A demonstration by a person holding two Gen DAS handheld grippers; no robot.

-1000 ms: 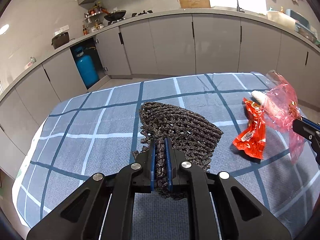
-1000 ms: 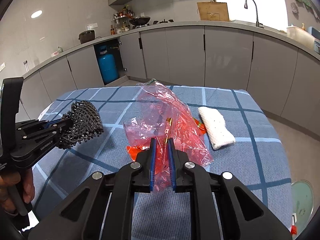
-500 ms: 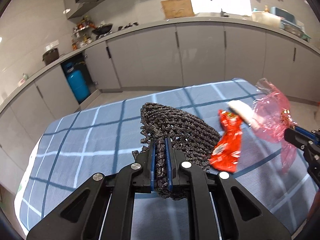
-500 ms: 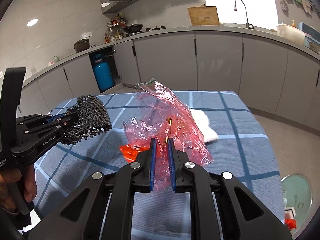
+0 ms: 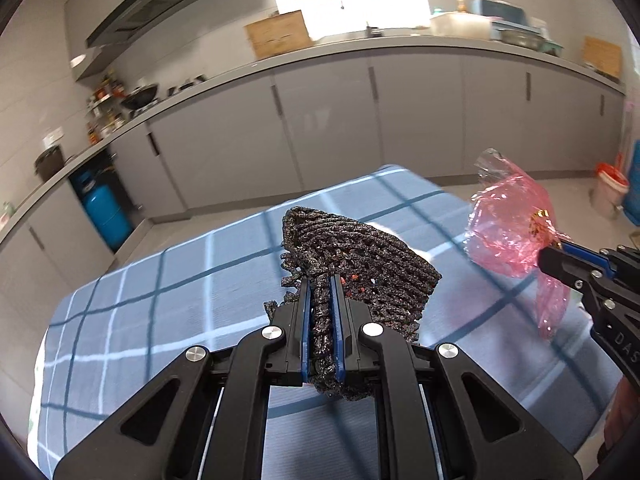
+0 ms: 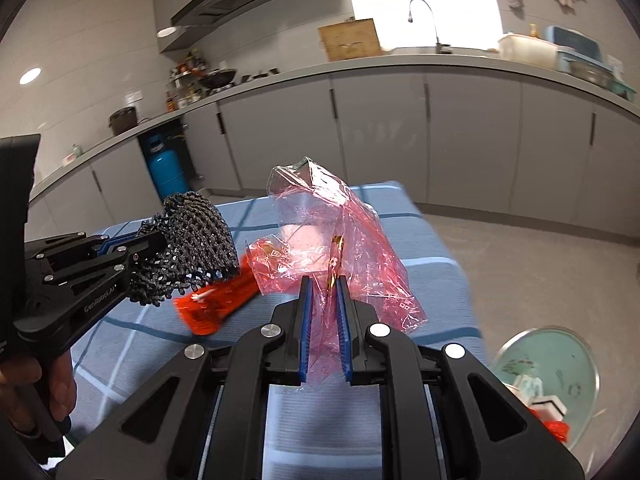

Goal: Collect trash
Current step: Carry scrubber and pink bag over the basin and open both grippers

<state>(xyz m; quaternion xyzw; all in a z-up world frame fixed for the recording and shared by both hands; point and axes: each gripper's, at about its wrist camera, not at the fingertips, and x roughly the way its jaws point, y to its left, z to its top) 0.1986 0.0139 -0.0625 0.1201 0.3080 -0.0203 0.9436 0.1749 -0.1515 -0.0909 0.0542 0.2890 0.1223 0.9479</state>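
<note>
**Both tongs loaded above the checked table**

The left tongs (image 5: pixel 320 312) were clamped on a wad of black netting (image 5: pixel 360 256), its coarse mesh fanning up and out beyond the blue pads and a frayed end hanging below them. In the right wrist view the same left tongs (image 6: pixel 156 246) came in from the left edge with the netting (image 6: pixel 192 236) bulging from their tip, clear of the cloth, and part of a hand (image 6: pixel 36 396) showed on the handle at lower left.

The right tongs (image 6: pixel 323 300) were closed on a crumpled pink cellophane bag (image 6: pixel 340 240), which stood up between the pads and spilled to the right; a small gold strip showed inside it. From the left wrist view the right tongs (image 5: pixel 554 254) entered at the right edge, carrying the bag (image 5: pixel 508 228) in the air above the table's far corner.

On the table (image 6: pixel 424 280), covered in a blue cloth with a white and dark check, lay a red wrapper (image 6: pixel 216 304), flat, just below the netting and beside the pink bag. On the floor to the right of the table stood a round green bin (image 6: pixel 560 360) with bits of white and red trash inside.
</note>
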